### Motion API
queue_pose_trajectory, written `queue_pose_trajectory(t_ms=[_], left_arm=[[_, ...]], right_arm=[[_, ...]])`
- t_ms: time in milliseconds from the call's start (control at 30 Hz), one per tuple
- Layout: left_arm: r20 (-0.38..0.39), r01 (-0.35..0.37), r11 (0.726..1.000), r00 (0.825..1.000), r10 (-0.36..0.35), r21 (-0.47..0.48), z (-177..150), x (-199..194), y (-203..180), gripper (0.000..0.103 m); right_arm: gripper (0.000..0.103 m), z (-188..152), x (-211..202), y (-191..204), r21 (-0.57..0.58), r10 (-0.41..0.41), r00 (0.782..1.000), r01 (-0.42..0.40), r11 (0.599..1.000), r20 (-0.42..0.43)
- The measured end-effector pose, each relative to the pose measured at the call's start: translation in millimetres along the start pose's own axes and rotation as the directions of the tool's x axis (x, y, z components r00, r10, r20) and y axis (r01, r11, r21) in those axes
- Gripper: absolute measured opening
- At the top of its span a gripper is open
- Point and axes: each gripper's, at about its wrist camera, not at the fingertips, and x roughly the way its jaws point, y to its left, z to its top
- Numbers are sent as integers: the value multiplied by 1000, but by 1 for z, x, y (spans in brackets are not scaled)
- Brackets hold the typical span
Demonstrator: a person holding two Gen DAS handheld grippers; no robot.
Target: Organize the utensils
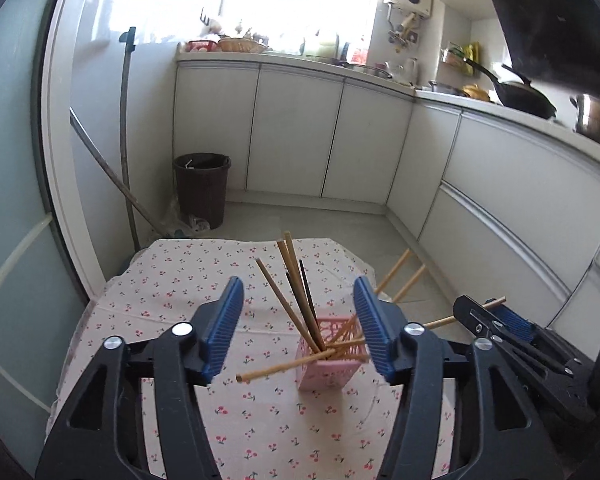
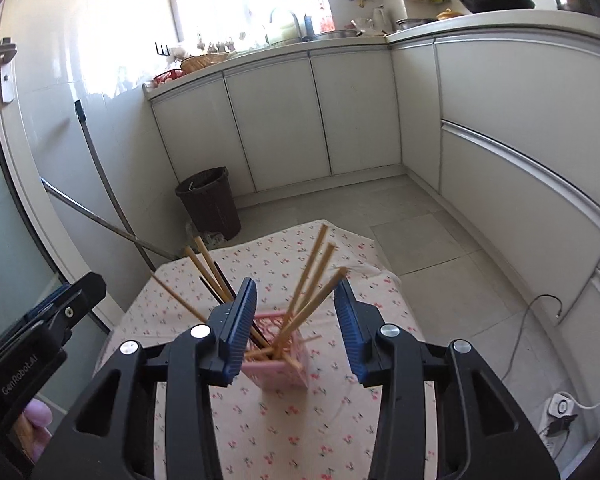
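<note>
At the left of the scene the left claw [image 1: 298, 326] is spread wide, its blue pads well apart and pressing on nothing. A pale chopstick [image 1: 284, 368] juts out of the holder toward the left, nearly level, and passes between the pads without either one touching it.

In the middle stands the pink holder [image 1: 332, 356], a small square basket with lattice sides, upright on the cherry-print surface [image 1: 172, 292]. It carries the whole visible set of chopsticks [image 1: 290, 280]: a light and dark cluster leaning back and left, and more fanning out to the right. None can be seen lying loose on the cloth in either view.

To the right, the right claw [image 2: 296, 326] is also spread and grips nothing; the holder and the right-leaning sticks [image 2: 314, 284] sit in the gap between its pads, apart from both. In the left wrist view a stick runs behind the right claw's outer finger [image 1: 470, 312], though whether it touches cannot be told.

The collecting looks essentially done, since everything visible is in the holder. What seems left is tidying: the sticks splay in all directions, and the nearly level one looks likely to slip out unless it is stood up.
</note>
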Motion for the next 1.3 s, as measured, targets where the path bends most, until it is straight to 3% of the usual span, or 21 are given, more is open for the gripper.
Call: queue_pose_trajectory(t_ms=[233,433,533,733,1000,1133,1300], left_arm=[[8,-67,997,998,67,40,-31,-20,-5,70],[23,-110,992,994,109,55,-47,-38,-8,88],[49,-119,991,992,116,54,-53,-48,-7,95],[84,-153,983,986,145,106,-63,-55,-14,96],[145,-175,983,976,165,63,-77,-65,-8,96],[118,-141,988,984,134,55,-79,-62,-6,96],[100,-149,986,985,141,76,-81,-59,-9,96]], right_arm=[[45,-28,-26,-7,-12,-36,999,37,999,6],[56,-47,-47,-11,-5,-74,997,74,997,34],[66,-59,-59,-13,-7,-112,992,112,994,62],[75,-74,-71,-11,-16,-173,981,175,984,86],[91,-84,-87,-16,11,-304,939,307,952,159],[95,-86,-90,-19,32,-334,927,333,942,173],[96,-87,-93,-23,63,-337,925,331,941,177]])
